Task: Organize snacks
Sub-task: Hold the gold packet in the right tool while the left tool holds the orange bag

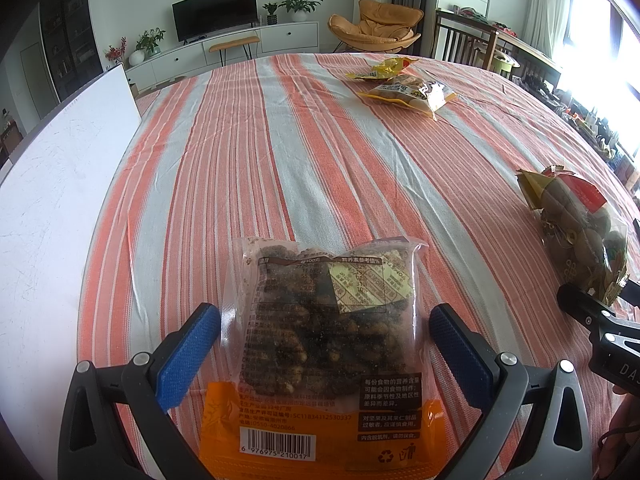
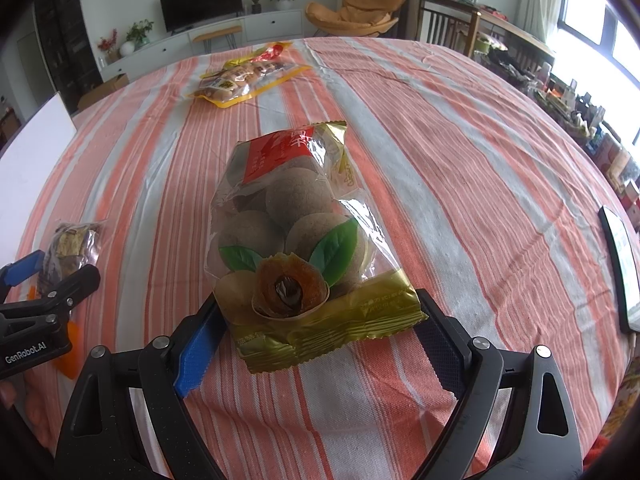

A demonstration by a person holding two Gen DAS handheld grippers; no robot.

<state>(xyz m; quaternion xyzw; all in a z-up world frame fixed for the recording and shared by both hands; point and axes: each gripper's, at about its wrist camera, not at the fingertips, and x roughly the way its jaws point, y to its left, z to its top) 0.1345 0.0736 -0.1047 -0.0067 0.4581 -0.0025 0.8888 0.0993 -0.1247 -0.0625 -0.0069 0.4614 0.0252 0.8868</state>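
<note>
A clear and orange bag of dark nuts [image 1: 320,340] lies between the fingers of my left gripper [image 1: 324,320], which is open, its blue pads apart from the bag's sides. A clear and gold bag of round brown longans [image 2: 296,232] lies between the fingers of my right gripper [image 2: 320,320], which is open around the bag's near gold end. The longan bag also shows in the left wrist view [image 1: 576,232]. The nut bag shows in the right wrist view [image 2: 70,248]. Two yellow snack bags [image 1: 404,88] lie together at the far side, also in the right wrist view [image 2: 244,76].
An orange and white striped cloth [image 1: 320,160] covers the table. A white board [image 1: 60,184] lies along the left edge. A dark tablet [image 2: 622,268] lies at the table's right edge. Chairs and a TV cabinet stand beyond the table.
</note>
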